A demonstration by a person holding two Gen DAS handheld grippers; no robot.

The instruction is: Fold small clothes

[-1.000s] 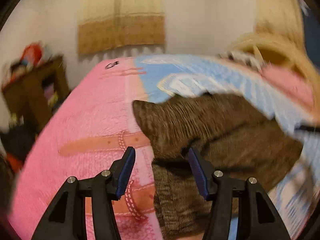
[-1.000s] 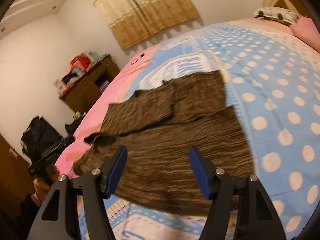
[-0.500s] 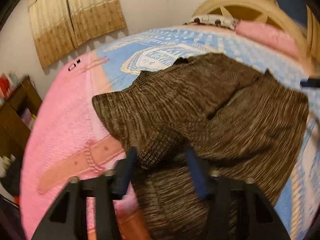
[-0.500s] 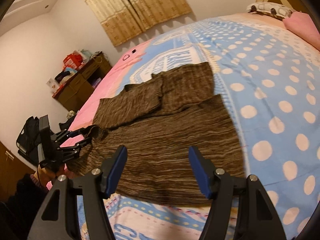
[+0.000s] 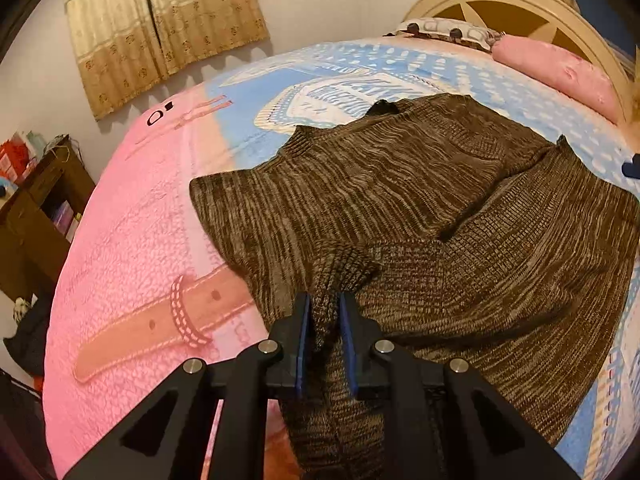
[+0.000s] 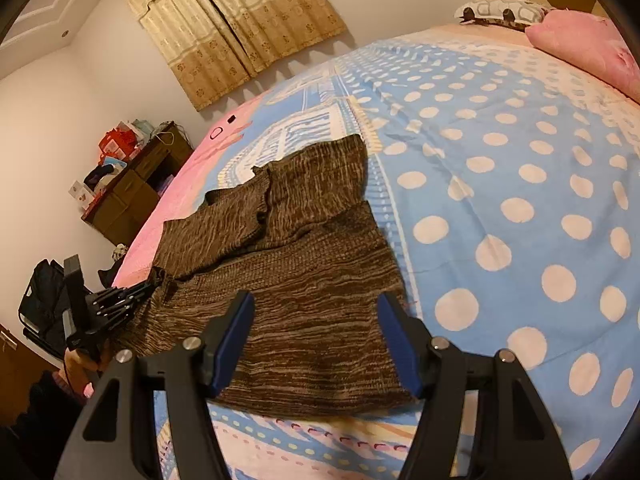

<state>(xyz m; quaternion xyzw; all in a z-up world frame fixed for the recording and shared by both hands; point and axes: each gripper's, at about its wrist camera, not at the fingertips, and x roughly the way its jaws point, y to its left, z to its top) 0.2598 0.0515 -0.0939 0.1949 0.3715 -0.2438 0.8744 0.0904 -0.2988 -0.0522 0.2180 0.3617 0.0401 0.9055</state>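
A brown knit sweater (image 5: 420, 208) lies spread on the bed, one sleeve folded across its body. My left gripper (image 5: 324, 312) is shut on the near sleeve end and pinches the knit between its blue pads. In the right wrist view the sweater (image 6: 304, 272) lies in front of my right gripper (image 6: 316, 320), which is open and empty just above the sweater's near hem. The left gripper (image 6: 120, 300) shows there at the sweater's left edge, holding the sleeve.
The bed cover is pink (image 5: 132, 240) on the left and blue with white dots (image 6: 500, 200) on the right. A pink pillow (image 5: 560, 72) and headboard (image 5: 512, 4) are at the far end. A wooden cabinet (image 6: 136, 184) stands by the wall.
My left gripper has moved onto the sleeve end and closed on it. My right gripper has stayed open, coming slightly closer over the sweater's hem.
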